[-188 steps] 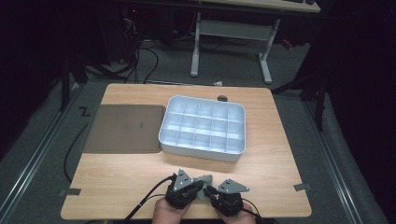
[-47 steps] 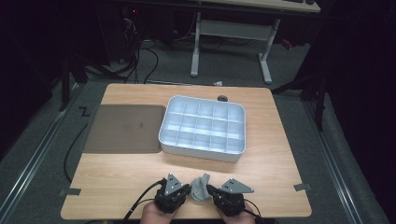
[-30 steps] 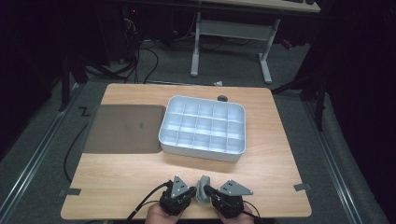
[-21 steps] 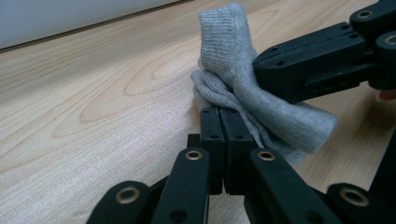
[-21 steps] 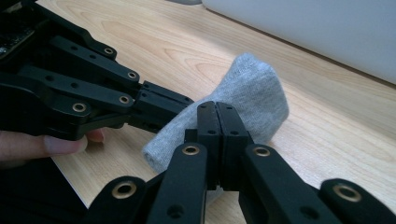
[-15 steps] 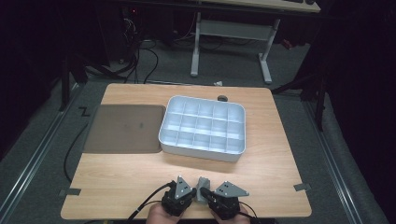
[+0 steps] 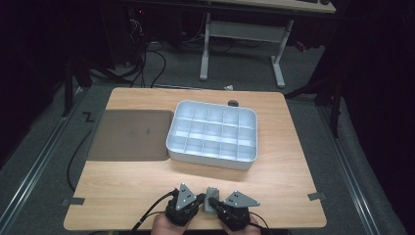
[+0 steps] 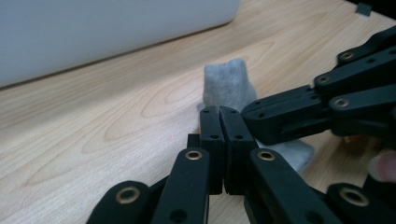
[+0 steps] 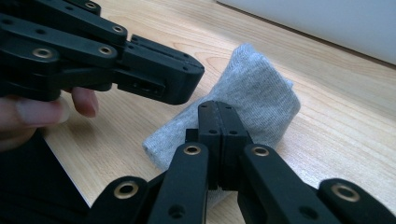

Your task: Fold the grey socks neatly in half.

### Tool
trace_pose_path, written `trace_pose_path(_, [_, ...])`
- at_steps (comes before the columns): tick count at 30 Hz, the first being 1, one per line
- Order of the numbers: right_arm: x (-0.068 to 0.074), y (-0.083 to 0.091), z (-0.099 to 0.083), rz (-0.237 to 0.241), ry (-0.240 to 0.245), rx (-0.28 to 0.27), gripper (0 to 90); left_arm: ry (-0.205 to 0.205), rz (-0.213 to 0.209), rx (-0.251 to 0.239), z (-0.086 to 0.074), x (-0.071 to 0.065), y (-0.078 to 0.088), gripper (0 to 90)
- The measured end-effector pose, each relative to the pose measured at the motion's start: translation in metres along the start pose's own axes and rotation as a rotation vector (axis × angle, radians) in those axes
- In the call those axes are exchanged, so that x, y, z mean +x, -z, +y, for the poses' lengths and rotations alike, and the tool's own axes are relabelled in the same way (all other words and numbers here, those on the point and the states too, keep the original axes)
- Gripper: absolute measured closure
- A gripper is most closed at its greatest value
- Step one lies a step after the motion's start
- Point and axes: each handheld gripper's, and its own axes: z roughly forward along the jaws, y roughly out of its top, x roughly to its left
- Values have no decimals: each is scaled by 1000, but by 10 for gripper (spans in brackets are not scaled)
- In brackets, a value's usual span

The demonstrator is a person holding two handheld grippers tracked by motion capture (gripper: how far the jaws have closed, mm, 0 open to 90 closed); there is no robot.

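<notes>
Since the earliest frame a small grey folded cloth [image 7: 211, 199] has appeared between the 2 grippers at the near edge of the table [image 7: 147, 181], and both hands have shifted only slightly around it. The left gripper [image 7: 199, 198] has just finished closing — its jaws now meet flat, tips at the cloth's left side; whether any fabric is pinched cannot be told. The right gripper [image 7: 215, 202] is likewise fully closed, its jaws lying over the cloth's near end. The cloth rests on the wood, well short of the white compartment tray [image 7: 213, 157]. A brown mat [image 7: 129, 134] lies left of the tray.
</notes>
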Motion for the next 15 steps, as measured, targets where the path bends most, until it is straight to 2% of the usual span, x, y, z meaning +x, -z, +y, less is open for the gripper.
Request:
trace_pose_path(4, [-2, 0, -1, 9, -6, -3, 900, -3, -7, -19, 0, -3, -1, 900])
trace_pose_path(8, [-2, 0, -1, 12, -8, -7, 900, 4, -11, -13, -1, -3, -5, 900])
trace_pose_path(15, [-4, 1, -1, 21, -37, -6, 900, -15, 1, 0, -2, -5, -9, 900])
